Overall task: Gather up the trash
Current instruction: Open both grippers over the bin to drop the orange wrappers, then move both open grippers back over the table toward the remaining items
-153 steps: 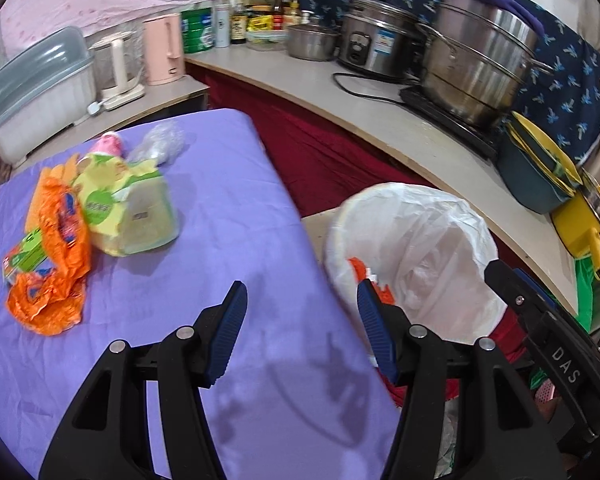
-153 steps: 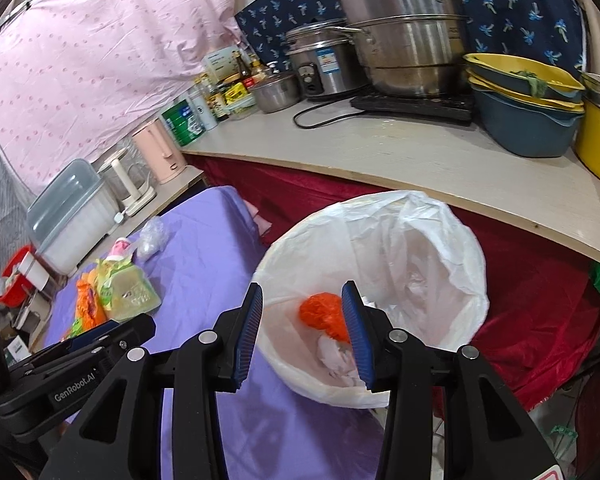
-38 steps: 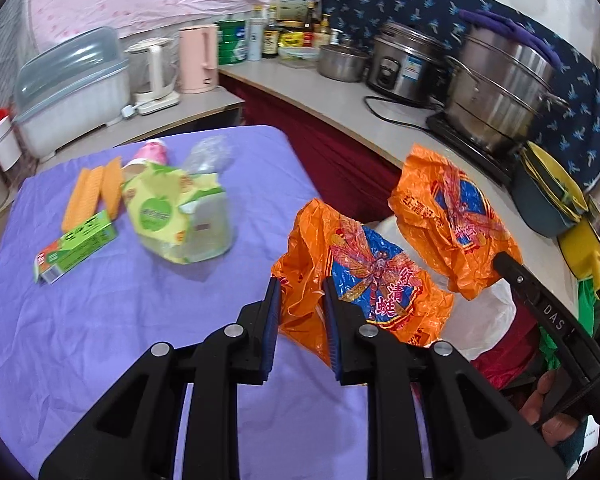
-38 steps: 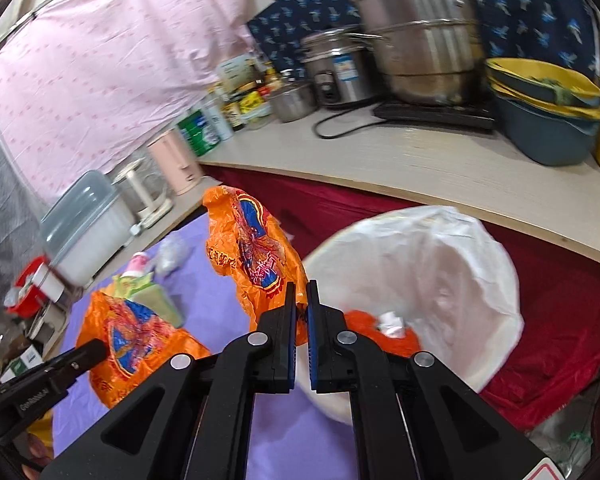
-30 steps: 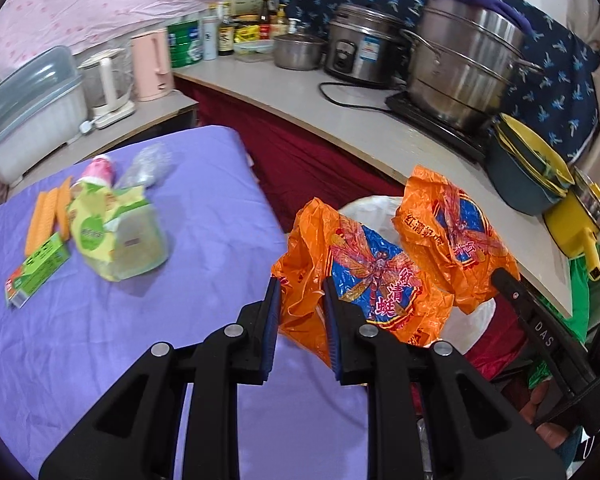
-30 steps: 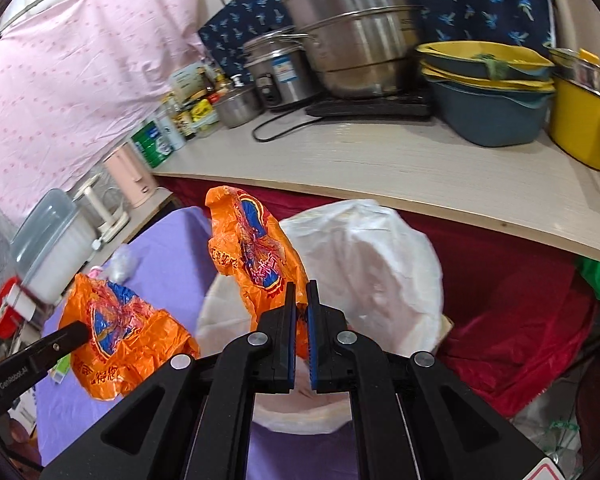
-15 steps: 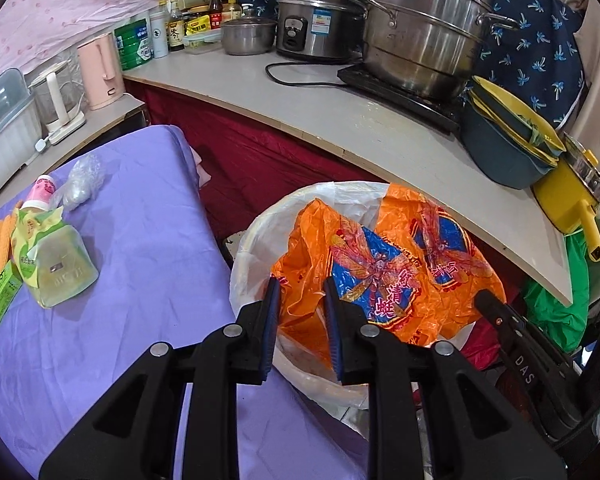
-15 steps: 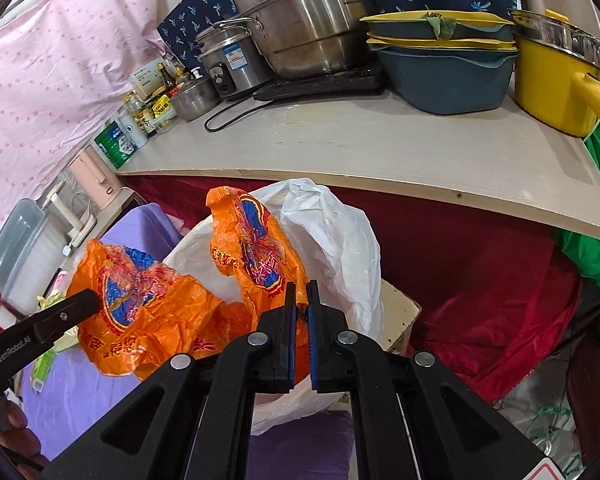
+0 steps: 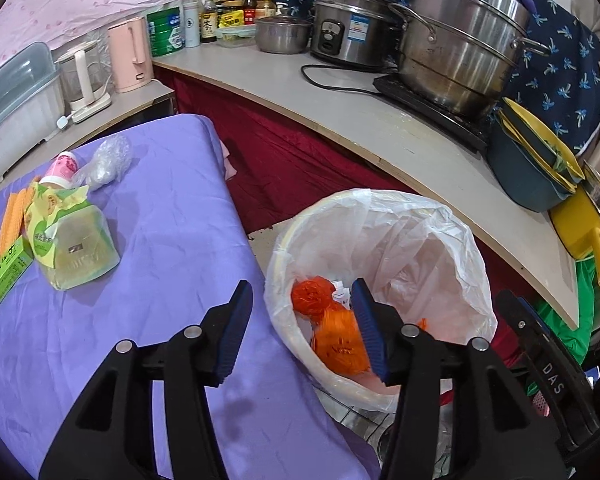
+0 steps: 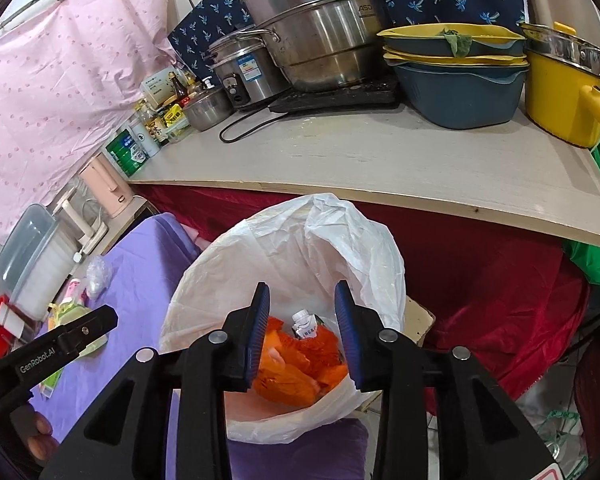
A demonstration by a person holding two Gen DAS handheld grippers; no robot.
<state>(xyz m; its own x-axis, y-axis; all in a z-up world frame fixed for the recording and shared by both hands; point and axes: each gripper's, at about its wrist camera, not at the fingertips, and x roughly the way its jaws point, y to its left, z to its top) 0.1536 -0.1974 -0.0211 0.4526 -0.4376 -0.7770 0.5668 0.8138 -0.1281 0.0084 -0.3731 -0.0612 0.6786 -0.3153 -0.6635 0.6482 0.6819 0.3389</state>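
A bin lined with a white plastic bag (image 9: 436, 240) stands beside the purple-covered table (image 9: 172, 240); it also shows in the right wrist view (image 10: 340, 248). Orange wrappers (image 9: 340, 344) lie inside it, also seen in the right wrist view (image 10: 300, 376), with a small white carton (image 10: 306, 324). My left gripper (image 9: 300, 328) is open and empty at the table edge by the bin. My right gripper (image 10: 302, 336) is open and empty above the bin. On the table lie a yellow-green bag (image 9: 68, 240), a green box (image 9: 6, 272), a pink cup (image 9: 62, 168) and a clear crumpled bag (image 9: 108, 158).
A curved counter (image 9: 400, 136) behind the bin carries steel pots (image 9: 456, 36), a rice cooker (image 9: 352, 28), stacked blue and yellow basins (image 10: 456, 80) and bottles. A pink kettle (image 9: 128, 60) and a lidded plastic box (image 9: 12, 104) stand behind the table. Red cloth hangs under the counter.
Both grippers have opened and let go of their orange wrappers, which now lie in the bin. Five seconds ago both were open and empty.
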